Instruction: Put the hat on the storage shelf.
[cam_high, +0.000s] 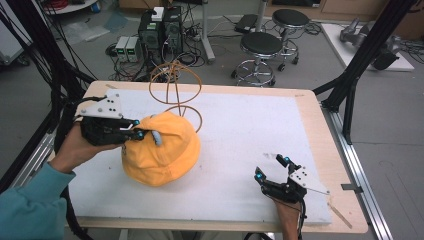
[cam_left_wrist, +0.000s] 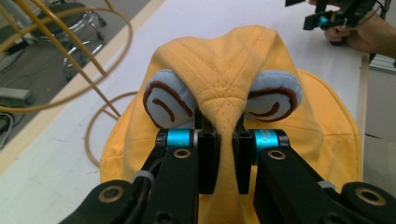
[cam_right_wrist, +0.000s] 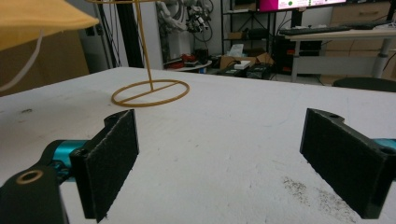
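Note:
A yellow fabric hat (cam_high: 162, 150) with two light-blue ears stitched in brown lies left of centre on the white mat (cam_high: 240, 130). My left gripper (cam_high: 138, 132) comes in from the left and is shut on a fold of the hat's crown (cam_left_wrist: 219, 107); both pads (cam_left_wrist: 208, 158) pinch the cloth between the ears. A thin wire hat stand (cam_high: 175, 85) rises just behind the hat, its ring base (cam_right_wrist: 150, 93) flat on the mat. My right gripper (cam_high: 272, 168) sits low at the front right, open, with nothing between its pads (cam_right_wrist: 112, 158). The hat's brim (cam_right_wrist: 37, 21) hangs at the upper left of the right gripper view.
The mat covers a wooden table (cam_high: 320, 125). Black frame posts (cam_high: 367, 55) stand at the right, cables and posts at the left. Two stools (cam_high: 261, 47) and computer boxes (cam_high: 160, 30) are on the floor behind the table.

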